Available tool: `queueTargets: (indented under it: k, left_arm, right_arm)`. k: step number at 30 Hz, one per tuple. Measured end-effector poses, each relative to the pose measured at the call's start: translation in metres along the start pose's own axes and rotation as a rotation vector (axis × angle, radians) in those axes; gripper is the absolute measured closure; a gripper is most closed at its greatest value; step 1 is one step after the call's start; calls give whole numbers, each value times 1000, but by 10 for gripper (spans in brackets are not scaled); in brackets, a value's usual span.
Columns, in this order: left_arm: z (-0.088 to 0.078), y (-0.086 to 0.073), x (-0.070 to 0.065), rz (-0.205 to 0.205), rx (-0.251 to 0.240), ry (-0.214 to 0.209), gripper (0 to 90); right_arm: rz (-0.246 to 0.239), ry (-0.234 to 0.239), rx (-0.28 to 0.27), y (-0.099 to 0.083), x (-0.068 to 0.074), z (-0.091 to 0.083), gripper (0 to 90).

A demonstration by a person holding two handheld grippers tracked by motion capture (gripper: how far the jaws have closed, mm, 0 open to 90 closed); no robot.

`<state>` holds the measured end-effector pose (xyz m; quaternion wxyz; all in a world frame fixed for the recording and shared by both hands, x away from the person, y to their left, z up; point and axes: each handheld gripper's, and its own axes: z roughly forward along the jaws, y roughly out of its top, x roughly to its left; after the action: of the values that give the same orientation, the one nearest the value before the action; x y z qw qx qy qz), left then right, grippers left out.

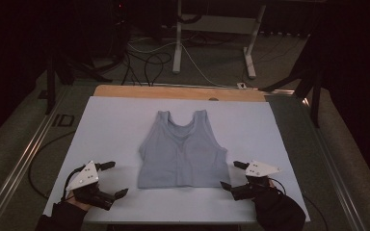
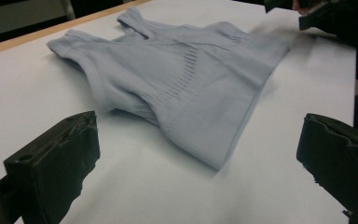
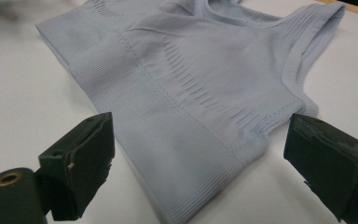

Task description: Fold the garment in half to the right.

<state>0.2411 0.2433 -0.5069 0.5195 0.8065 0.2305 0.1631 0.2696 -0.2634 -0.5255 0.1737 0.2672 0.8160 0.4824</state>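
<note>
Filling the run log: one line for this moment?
left claw: open, empty | right claw: open, empty | tank top: flat on white board, untouched

A top (image 1: 180,151) lies on the table (image 1: 111,125) between both claws.

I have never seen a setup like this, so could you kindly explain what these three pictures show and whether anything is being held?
A person at a table holds a hand-held two-jaw tool in each hand: the left gripper and the right gripper. One picture looks down from above; the other two come from cameras riding on each gripper, looking along its black jaws. On the white table lies a pale blue sleeveless top, spread flat, hem toward the person. Both grippers are open beside the hem corners, and nothing is held.
</note>
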Motion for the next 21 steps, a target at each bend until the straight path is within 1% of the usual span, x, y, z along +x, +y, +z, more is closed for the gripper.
queueTargets:
  k: [2,3,6,10,14,16,19,21]
  left_arm:
    - [0,1,0,2,-2,-3,3]
    - [0,2,-1,-3,-8,-15,3]
    - [1,5,-2,3,-12,-23,3]
    - [0,8,-3,5,-19,-32,3]
    - [0,12,-4,0,-15,-45,3]
    - [-1,15,-3,4,-14,-48,3]
    - [-3,18,-2,0,-20,-54,3]
    - [-5,24,-1,7,-24,-56,3]
  right_arm:
    - [9,-1,-1,1,0,-1,87]
    - [14,1,-3,1,0,-1,87]
    - [8,1,-6,3,0,-1,87]
    - [19,6,-18,9,2,-3,87]
    - [5,3,-12,14,5,-4,87]
    - [-11,7,-8,17,6,-5,87]
    - [-6,15,-18,23,6,-6,87]
    - [-12,20,-24,28,6,-7,87]
